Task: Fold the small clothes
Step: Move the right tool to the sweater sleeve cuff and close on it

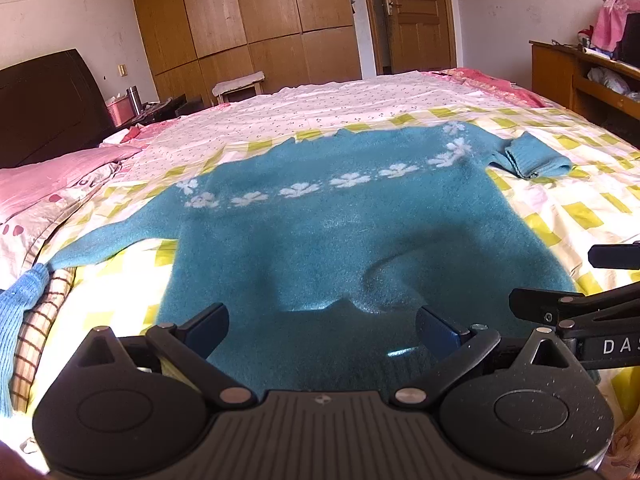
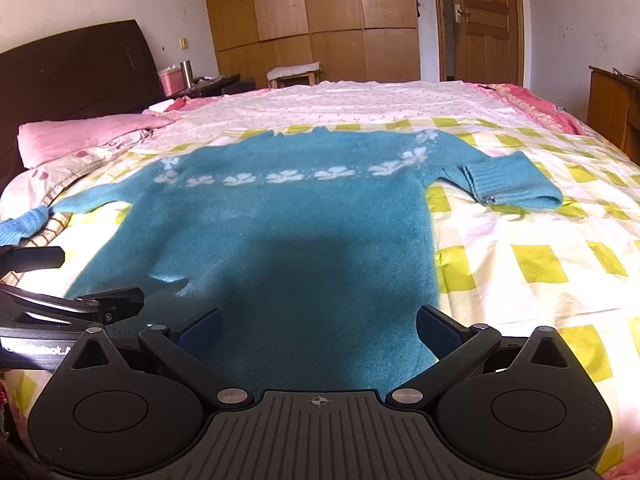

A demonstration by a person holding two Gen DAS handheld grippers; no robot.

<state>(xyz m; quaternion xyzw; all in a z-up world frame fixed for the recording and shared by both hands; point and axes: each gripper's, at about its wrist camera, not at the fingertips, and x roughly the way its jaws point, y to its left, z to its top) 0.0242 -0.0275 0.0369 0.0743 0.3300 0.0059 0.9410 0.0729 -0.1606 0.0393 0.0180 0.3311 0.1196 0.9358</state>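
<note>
Both claws hang spread wide and empty over the sweater's hem: the left claw (image 1: 322,326) above its left half, the right claw (image 2: 318,328) above its right half, neither touching the knit. No containers lie near them (a pink box (image 1: 120,110) with a steel flask (image 1: 133,99) beside it sits far off by the dark headboard (image 1: 44,100)). The teal sweater (image 1: 320,232) lies flat on the bed (image 1: 560,216), on a yellow-checked sheet, neck away from the cameras, a band of white flowers (image 1: 300,190) across the chest. Its left sleeve (image 1: 104,242) stretches out; its right sleeve (image 2: 508,184) is doubled back, ribbed cuff up. A pink pillow (image 2: 88,134) lies left, and a light-blue knit (image 1: 20,312) at the bed's edge.
</note>
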